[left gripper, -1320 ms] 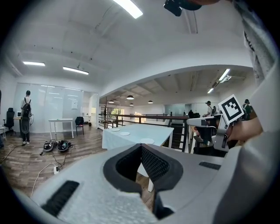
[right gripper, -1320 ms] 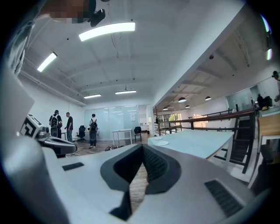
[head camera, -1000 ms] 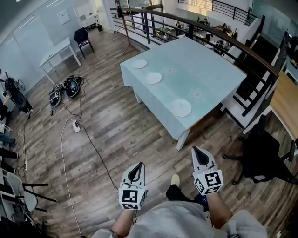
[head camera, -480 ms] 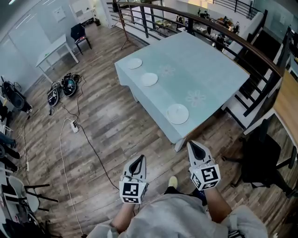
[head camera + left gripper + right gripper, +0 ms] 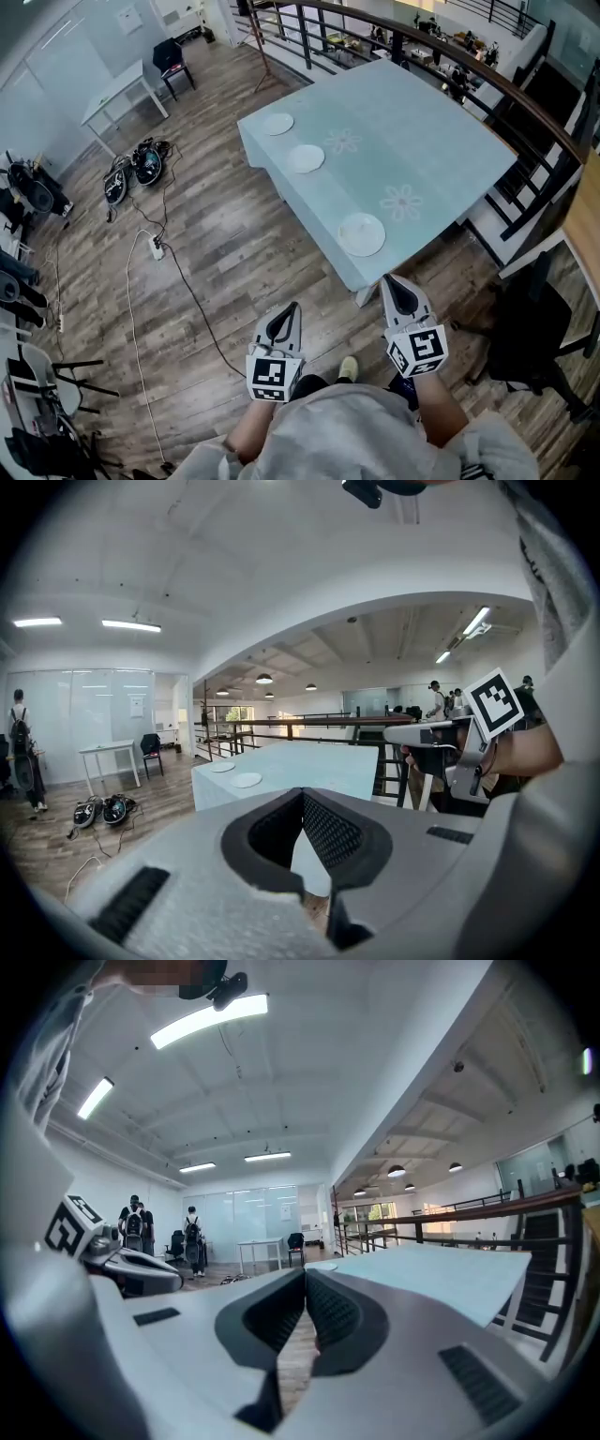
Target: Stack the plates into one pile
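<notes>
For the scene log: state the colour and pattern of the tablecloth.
The tablecloth is pale blue-green with faint white flower motifs, clearest in the head view.

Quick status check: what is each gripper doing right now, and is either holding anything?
Left gripper: closed, holding nothing.
Right gripper: closed, holding nothing.

a table [image 5: 431,150] under a pale blue cloth with flower prints stands on a wooden plank floor [image 5: 216,234], beside a dark railing [image 5: 487,75]. a white desk [image 5: 117,89] and a black chair [image 5: 173,54] stand farther off. a power strip [image 5: 157,249] and a cable [image 5: 192,300] lie on the floor near some dark gear [image 5: 136,169].
</notes>
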